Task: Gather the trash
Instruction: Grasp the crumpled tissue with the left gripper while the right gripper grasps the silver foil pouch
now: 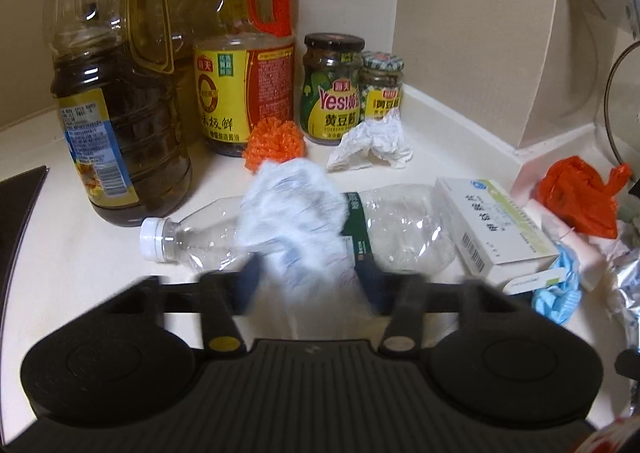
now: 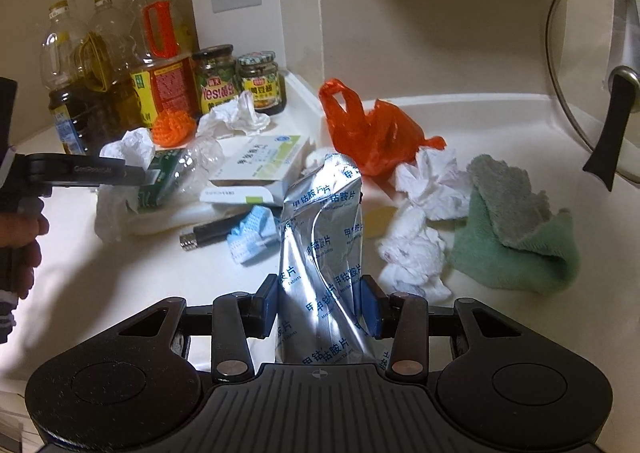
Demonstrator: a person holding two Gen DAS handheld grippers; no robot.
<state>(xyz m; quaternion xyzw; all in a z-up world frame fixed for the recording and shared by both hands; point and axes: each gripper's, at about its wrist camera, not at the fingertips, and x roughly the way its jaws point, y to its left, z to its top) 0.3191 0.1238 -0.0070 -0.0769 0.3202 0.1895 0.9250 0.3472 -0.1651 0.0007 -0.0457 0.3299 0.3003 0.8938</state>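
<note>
At frame centre, my left claw [image 1: 308, 273] pinched a crumpled wrapper [image 1: 294, 213] above the bottle [image 1: 384, 229]; my right claw [image 2: 320, 305] clamped the foil pouch [image 2: 324, 237]. Both needed firm, steady lifts clear of neighbouring clutter.

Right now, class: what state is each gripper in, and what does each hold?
Left gripper: shut on the crumpled white paper.
Right gripper: shut on the silver foil packet.

Each hand-held gripper [image 2: 320, 307] has a black ribbed body, two round black discs, blue finger pads [image 2: 370, 307] and silver pivot screws; bare-skinned fingers [image 2: 24, 237] show.
</note>
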